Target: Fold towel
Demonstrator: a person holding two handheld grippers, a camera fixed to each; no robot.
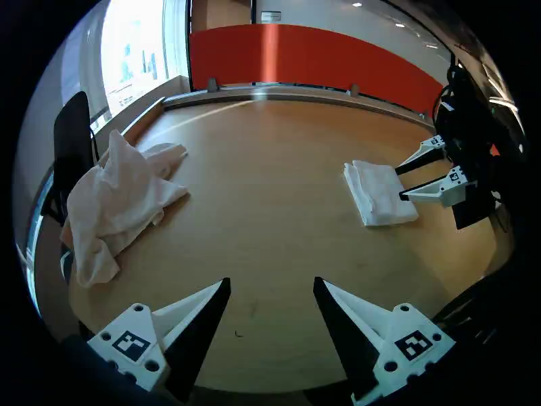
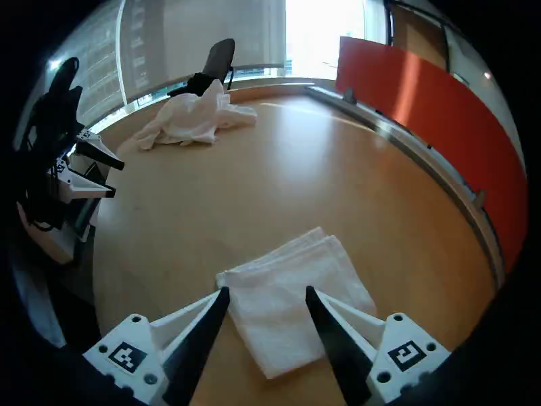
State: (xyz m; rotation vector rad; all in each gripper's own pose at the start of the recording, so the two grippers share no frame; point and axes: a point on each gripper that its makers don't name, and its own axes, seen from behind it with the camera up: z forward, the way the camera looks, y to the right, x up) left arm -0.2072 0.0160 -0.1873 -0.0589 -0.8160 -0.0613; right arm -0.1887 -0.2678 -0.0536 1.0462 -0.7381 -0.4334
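Wooden worktop (image 1: 270,176), red partition (image 1: 311,61) behind; one fold done.
Right claw (image 2: 267,289) hangs spread over folded towel (image 2: 297,304); left claw (image 1: 271,279) spread, empty; crumpled heap (image 1: 115,203) well apart, not yet folded.

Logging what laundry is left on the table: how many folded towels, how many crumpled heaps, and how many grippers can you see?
Folded towel: 1
Crumpled towel heap: 1
Grippers: 2, the left gripper and the right gripper
Total: 4
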